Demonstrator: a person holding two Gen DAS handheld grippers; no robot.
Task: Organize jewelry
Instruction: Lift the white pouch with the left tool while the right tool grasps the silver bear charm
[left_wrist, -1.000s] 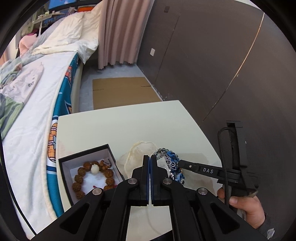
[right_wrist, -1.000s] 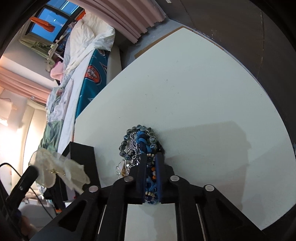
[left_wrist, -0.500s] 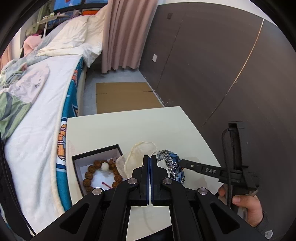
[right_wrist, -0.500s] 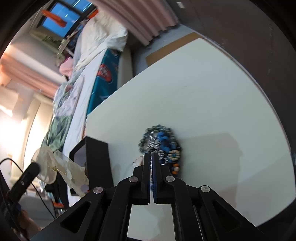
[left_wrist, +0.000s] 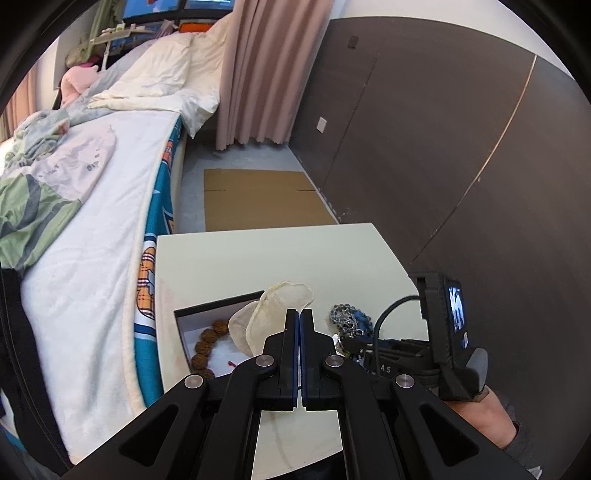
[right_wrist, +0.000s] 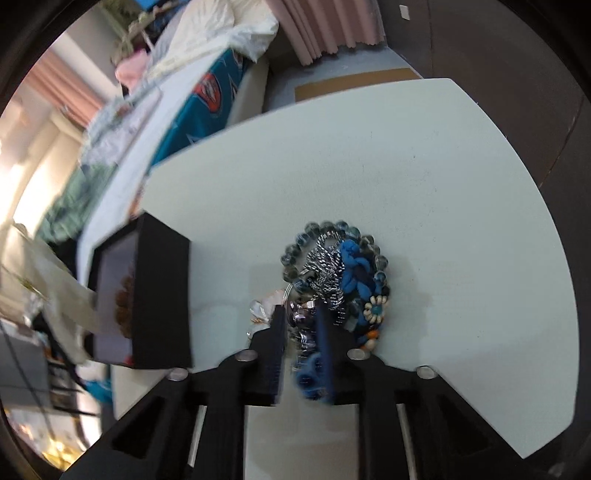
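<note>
Right wrist view: my right gripper (right_wrist: 300, 314) is opening over the jewelry pile (right_wrist: 334, 273); left gripper (left_wrist: 299, 314) pinches the cream pouch (left_wrist: 277, 314).

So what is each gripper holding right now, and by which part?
Left gripper is shut on the cream pouch, pinching its lower edge. Right gripper is opening over the jewelry pile; pieces lie between its jaws, none gripped.

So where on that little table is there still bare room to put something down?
The far half of the table, beyond the jewelry pile, is bare, as is the strip on the wall side of it. It is crowded near the black box and the right gripper.
</note>
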